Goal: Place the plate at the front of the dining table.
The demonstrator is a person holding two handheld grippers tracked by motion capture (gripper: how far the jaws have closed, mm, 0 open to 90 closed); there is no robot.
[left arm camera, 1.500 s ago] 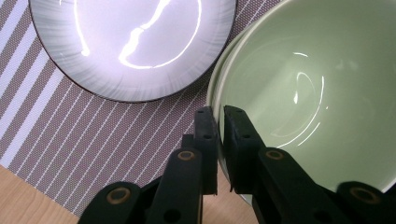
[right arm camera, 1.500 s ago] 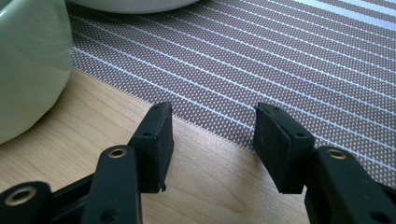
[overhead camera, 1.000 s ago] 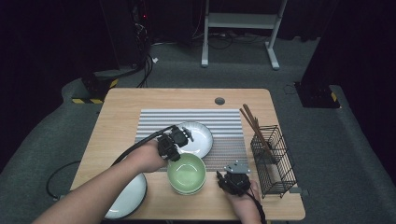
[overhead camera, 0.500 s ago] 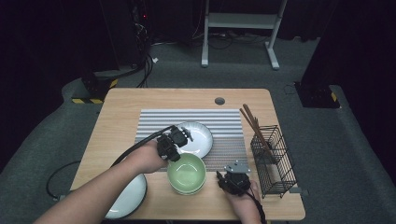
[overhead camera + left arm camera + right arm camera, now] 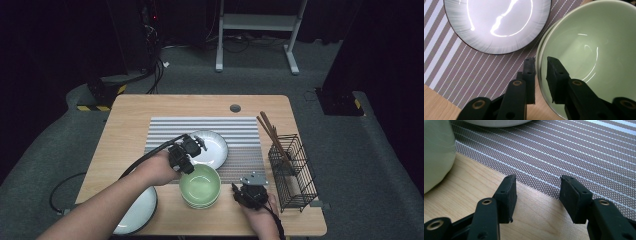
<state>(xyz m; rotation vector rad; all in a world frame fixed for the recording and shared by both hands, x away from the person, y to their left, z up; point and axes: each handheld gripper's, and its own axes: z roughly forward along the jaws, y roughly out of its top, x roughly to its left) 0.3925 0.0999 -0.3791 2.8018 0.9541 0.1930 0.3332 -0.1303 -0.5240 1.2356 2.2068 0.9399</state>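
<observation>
A stack of pale green bowls [image 5: 200, 185] stands at the front of the table, half on the striped mat [image 5: 240, 130]. My left gripper [image 5: 186, 167] is at the stack's far left rim. In the left gripper view its jaws [image 5: 540, 67] straddle the top green bowl's [image 5: 586, 50] rim and have just been opening; a thin gap shows on each side of the rim. My right gripper [image 5: 245, 189] rests low to the right of the bowls. It stands open [image 5: 537, 192] over the mat's [image 5: 574, 150] front edge with nothing between its fingers, the bowl wall [image 5: 436, 152] to its left.
A grey-white plate [image 5: 212, 147] lies on the mat just behind the bowls, and shows again as the plate [image 5: 496, 22] ahead of my left gripper. Another plate [image 5: 140, 210] sits at the front left under the forearm. A black wire basket [image 5: 292, 172] with chopsticks [image 5: 270, 132] stands at the right.
</observation>
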